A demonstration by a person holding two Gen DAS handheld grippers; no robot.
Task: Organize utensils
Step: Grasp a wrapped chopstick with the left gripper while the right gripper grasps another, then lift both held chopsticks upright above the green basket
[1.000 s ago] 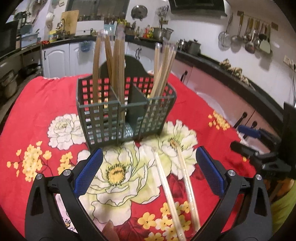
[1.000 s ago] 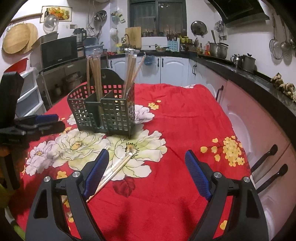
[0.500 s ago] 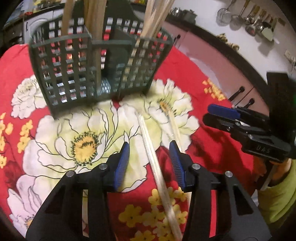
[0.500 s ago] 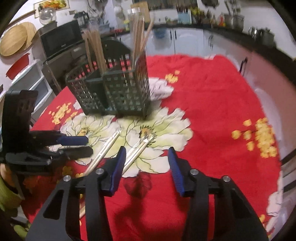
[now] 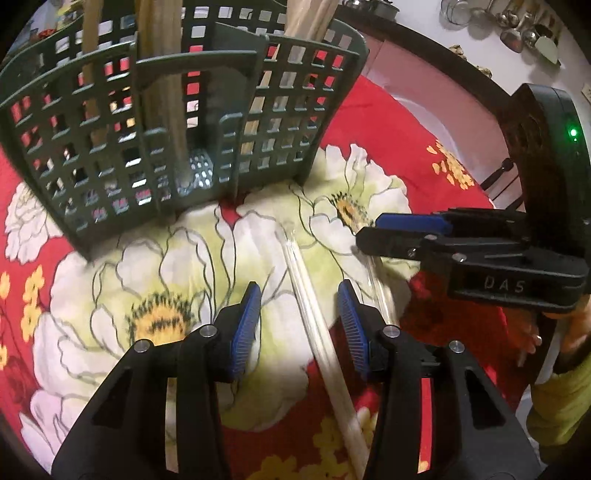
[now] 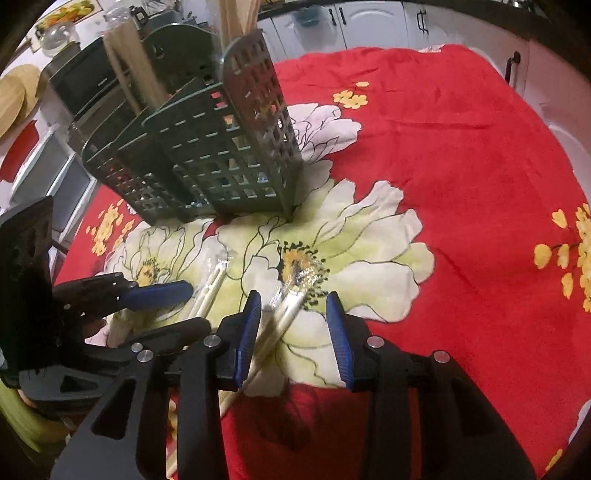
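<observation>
Two pairs of clear-wrapped wooden chopsticks lie on the red flowered tablecloth [image 6: 443, 147] in front of a dark green slotted utensil caddy [image 5: 177, 122] [image 6: 221, 158], which holds several upright chopsticks. My left gripper [image 5: 299, 284] hangs low over one pair of chopsticks [image 5: 314, 325], which runs between its half-closed blue pads untouched. My right gripper [image 6: 293, 295] straddles the other pair of chopsticks [image 6: 291, 310]; its jaws are closing and the pads do not press on it. Each gripper shows in the other's view: the right gripper [image 5: 369, 230], the left gripper [image 6: 184, 306].
The caddy stands just beyond both grippers. Kitchen counters and white cabinets [image 6: 369, 22] ring the table. Hanging ladles [image 5: 517, 29] are on the wall at the right. A person's yellow-green sleeve [image 5: 554, 406] is at the right edge.
Both grippers have come down and forward toward the chopsticks on the cloth. Their jaws have narrowed from wide open to partly closed around one pair each.
</observation>
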